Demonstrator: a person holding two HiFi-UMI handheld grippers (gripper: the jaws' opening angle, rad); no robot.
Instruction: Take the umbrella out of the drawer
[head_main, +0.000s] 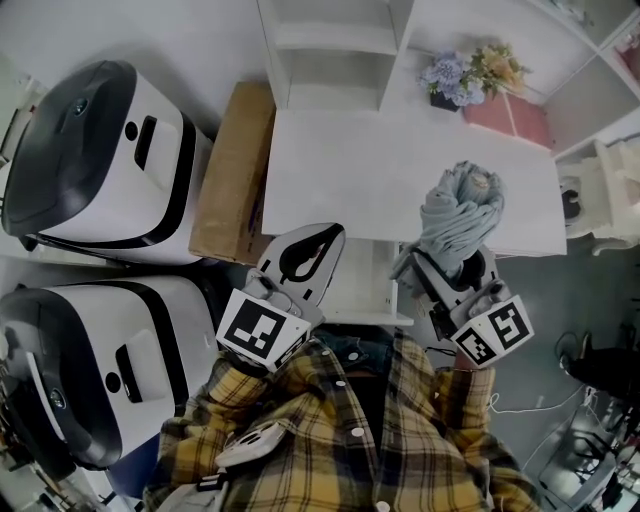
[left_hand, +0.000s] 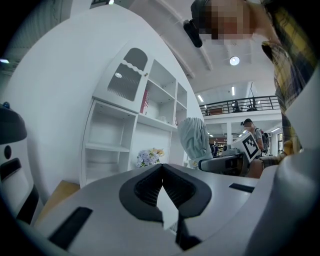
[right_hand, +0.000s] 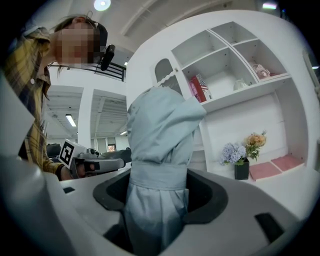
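While the person stands at a white table (head_main: 400, 170), the right gripper (head_main: 455, 262) holds a folded grey-blue umbrella (head_main: 462, 212) upright. Its fingers are closed on the lower part, just under the fabric strap. The umbrella is in the air above the table's near edge and looks clear of the drawer. The left gripper (head_main: 305, 252) hovers to its left, well apart, with its fingers closed tip to tip on nothing.

Judging from this, the lift-out is nearly done. To finish it well, the grip needs to be firm, because the soft fabric bundle could slide through the fingers. The umbrella should rise straight, clear the table edge, and go down on bare table. That spot should be away from the flower pot (head_main: 462, 78) and the pink box (head_main: 510, 120) at the back. The free left gripper could push the drawer shut.

The drawer itself is hard to make out. A white ledge (head_main: 368, 300) below the table edge, between the two grippers, may be its front, but its inside is not visible. The umbrella's lower end is hidden down between the right gripper's fingers. It cannot be told whether they press on the shaft or only on cloth. Left of the table are a cardboard box (head_main: 235, 170) and two white-and-black machines (head_main: 100, 150). The machines are partly cut off by the frame.
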